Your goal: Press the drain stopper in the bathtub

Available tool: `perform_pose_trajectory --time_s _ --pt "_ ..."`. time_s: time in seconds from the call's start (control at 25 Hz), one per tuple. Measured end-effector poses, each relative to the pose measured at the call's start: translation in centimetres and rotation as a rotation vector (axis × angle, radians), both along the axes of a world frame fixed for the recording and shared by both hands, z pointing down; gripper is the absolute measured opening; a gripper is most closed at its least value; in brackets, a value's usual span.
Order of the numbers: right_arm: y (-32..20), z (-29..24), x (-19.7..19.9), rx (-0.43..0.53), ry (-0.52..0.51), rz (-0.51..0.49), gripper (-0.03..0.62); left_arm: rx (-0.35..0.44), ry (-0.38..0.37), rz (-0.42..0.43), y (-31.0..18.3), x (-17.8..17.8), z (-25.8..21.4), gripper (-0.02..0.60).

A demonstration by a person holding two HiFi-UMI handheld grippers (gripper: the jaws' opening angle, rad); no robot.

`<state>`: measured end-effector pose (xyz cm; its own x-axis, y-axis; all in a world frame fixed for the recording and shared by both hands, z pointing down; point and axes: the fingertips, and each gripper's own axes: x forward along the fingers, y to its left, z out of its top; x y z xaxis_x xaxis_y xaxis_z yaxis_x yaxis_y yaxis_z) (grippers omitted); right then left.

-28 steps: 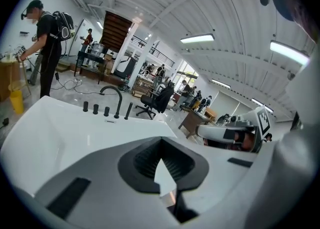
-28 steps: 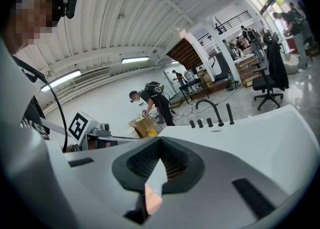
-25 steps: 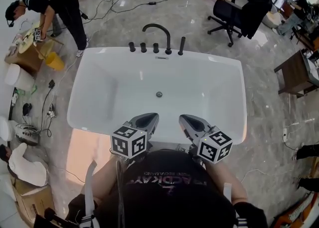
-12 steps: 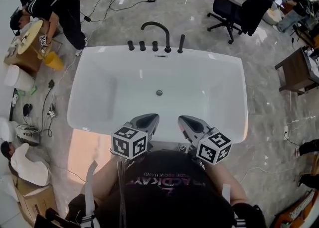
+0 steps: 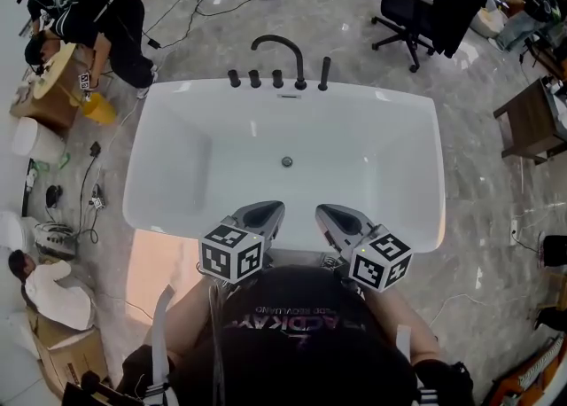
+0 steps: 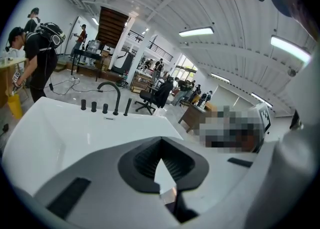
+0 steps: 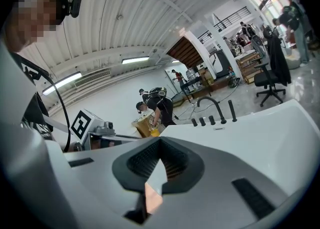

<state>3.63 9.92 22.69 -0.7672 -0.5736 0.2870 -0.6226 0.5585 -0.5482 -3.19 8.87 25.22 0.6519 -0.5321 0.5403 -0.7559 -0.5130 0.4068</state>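
Note:
The white bathtub (image 5: 177,165) lies below me in the head view, and its small round drain stopper (image 5: 286,161) sits in the middle of the floor. My left gripper (image 5: 258,216) and right gripper (image 5: 340,218) hover side by side over the near rim, well short of the stopper. Both are shut with nothing between the jaws. In the left gripper view the left gripper (image 6: 161,141) points across the tub (image 6: 45,133) toward the faucet (image 6: 111,93). The right gripper (image 7: 160,144) looks over the tub (image 7: 260,138) too. Neither gripper view shows the stopper.
A black arched faucet (image 5: 280,51) and several black knobs (image 5: 255,79) stand on the far rim. A person (image 5: 97,19) bends over a cardboard box at upper left, by a yellow bucket (image 5: 96,109). Cables (image 5: 89,183) trail on the floor at left. An office chair (image 5: 425,14) and a wooden table (image 5: 532,121) stand at right.
Both grippers stay where they were over the near rim. The view has shifted slightly, and the person at upper left has moved a little.

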Motion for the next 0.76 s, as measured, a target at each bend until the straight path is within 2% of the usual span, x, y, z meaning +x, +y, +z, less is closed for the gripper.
perform_pose_trajectory --time_s 0.76 --pt "-0.94 0.37 -0.44 0.002 0.017 -0.002 0.012 0.003 0.009 -0.002 -1.04 -0.39 0.32 0.003"
